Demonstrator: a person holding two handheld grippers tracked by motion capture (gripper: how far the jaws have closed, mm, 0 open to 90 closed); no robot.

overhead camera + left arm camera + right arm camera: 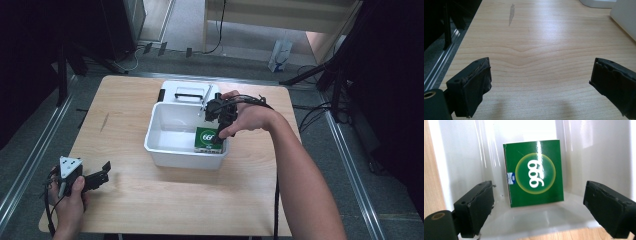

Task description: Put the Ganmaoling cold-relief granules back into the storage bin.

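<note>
A green box [207,138] with a white "999" in a round mark lies flat on the floor of a white plastic tub [161,150], in its near right corner. In the right gripper view the green box [534,172] lies free beyond the jaws, which stand wide apart with nothing between them. My right gripper [219,131] hangs over the tub's right side, pointing down at the box, open [537,208]. My left gripper [105,171] rests at the table's near left corner, open [540,82] over bare wood.
The tub's white lid [187,91] with a black handle lies flat behind the tub. The wooden table [125,200] has free room at the left and front. The tub's wall [624,17] shows at the left gripper view's far right. Cables and stands surround the table.
</note>
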